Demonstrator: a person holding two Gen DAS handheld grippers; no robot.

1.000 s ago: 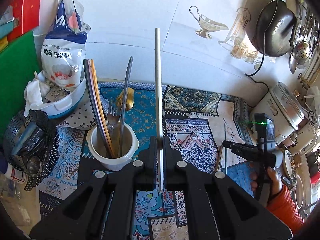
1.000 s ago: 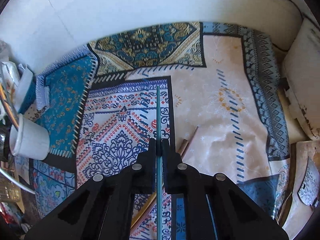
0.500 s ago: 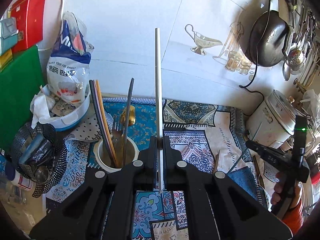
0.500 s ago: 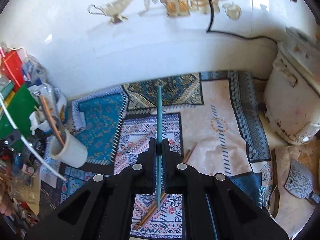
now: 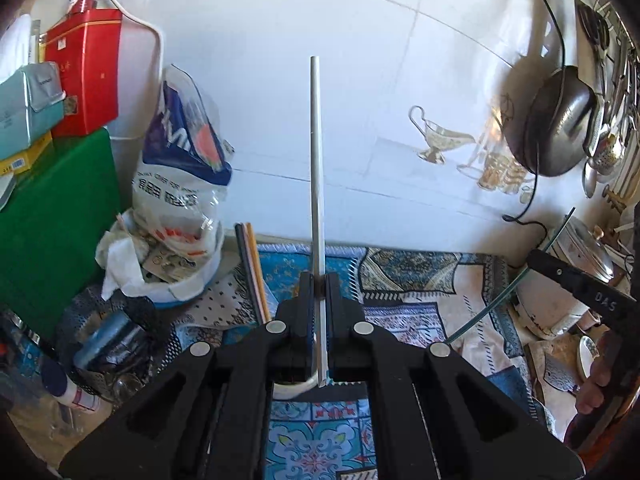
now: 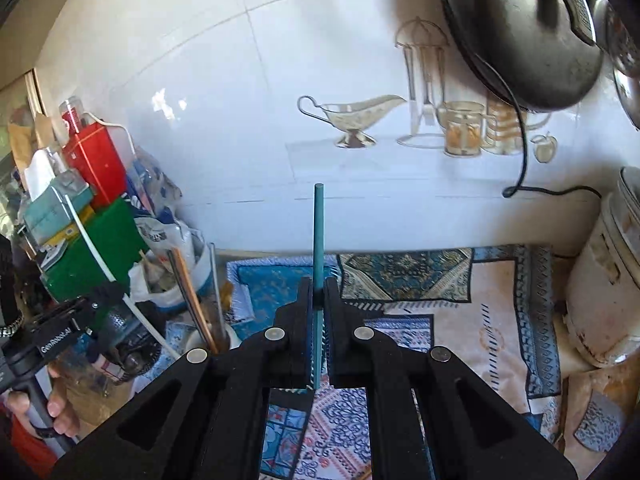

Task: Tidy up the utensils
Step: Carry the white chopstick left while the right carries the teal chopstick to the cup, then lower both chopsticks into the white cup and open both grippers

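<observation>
We hold one chopstick in each hand-held gripper. Our left hand-held gripper [image 5: 319,280] is clamped on a grey chopstick [image 5: 315,160], which runs straight out along the fingers, its far end against the tiled wall. Our right hand-held gripper [image 6: 319,284] is clamped likewise on a teal chopstick [image 6: 318,232], also lying along its fingers. The cup [image 6: 224,336] that already holds utensils stands on the tabletop [image 6: 460,320], low and to the left of the right hand-held gripper; from the left one it sits just below the jaws, mostly hidden, only a bit of white rim [image 5: 294,390] showing. We judge the left hand nearer, and each chopstick must tip end-down to drop in.
</observation>
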